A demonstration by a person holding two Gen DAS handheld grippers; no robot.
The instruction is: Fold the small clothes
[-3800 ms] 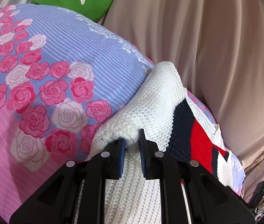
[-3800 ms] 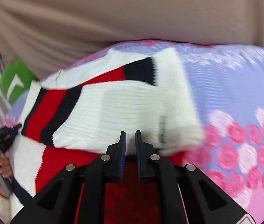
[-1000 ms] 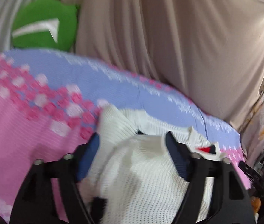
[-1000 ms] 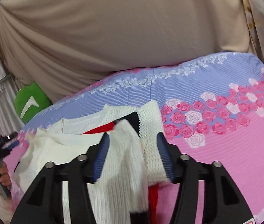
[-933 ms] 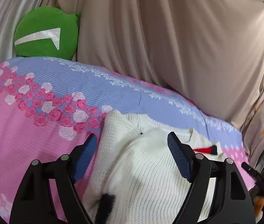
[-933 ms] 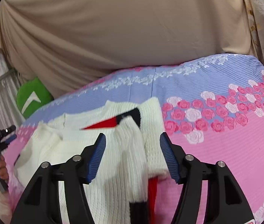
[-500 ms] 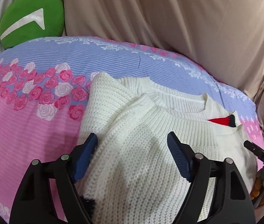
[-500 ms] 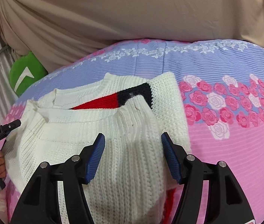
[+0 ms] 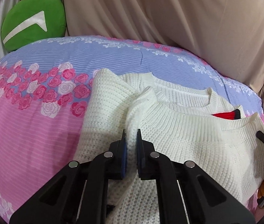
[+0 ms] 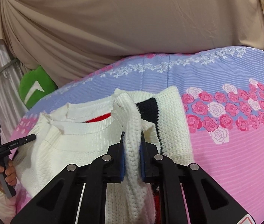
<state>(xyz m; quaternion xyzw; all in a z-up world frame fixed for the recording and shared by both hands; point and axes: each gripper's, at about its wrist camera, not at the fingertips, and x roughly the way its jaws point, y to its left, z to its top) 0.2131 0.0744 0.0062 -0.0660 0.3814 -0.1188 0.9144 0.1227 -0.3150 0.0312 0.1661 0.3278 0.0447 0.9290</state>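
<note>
A white knitted sweater (image 9: 193, 136) with red and navy stripes lies folded over on the pink and blue rose bedsheet (image 9: 29, 123). My left gripper (image 9: 131, 136) is shut on a raised ridge of its left side. My right gripper (image 10: 132, 140) is shut on a thick fold of the sweater (image 10: 72, 145) at its right side; a striped sleeve (image 10: 169, 115) lies flat beside it. The other gripper shows at each view's edge.
A green cushion (image 9: 33, 20) with a white mark sits at the bed's far left corner. Beige curtain (image 9: 169, 15) hangs behind the bed. Bare sheet lies left of the sweater in the left wrist view and on the right (image 10: 234, 140) in the right wrist view.
Both grippers were open half a second ago and have now closed on folds of the sweater. Before that, they let go of the earlier fold.
</note>
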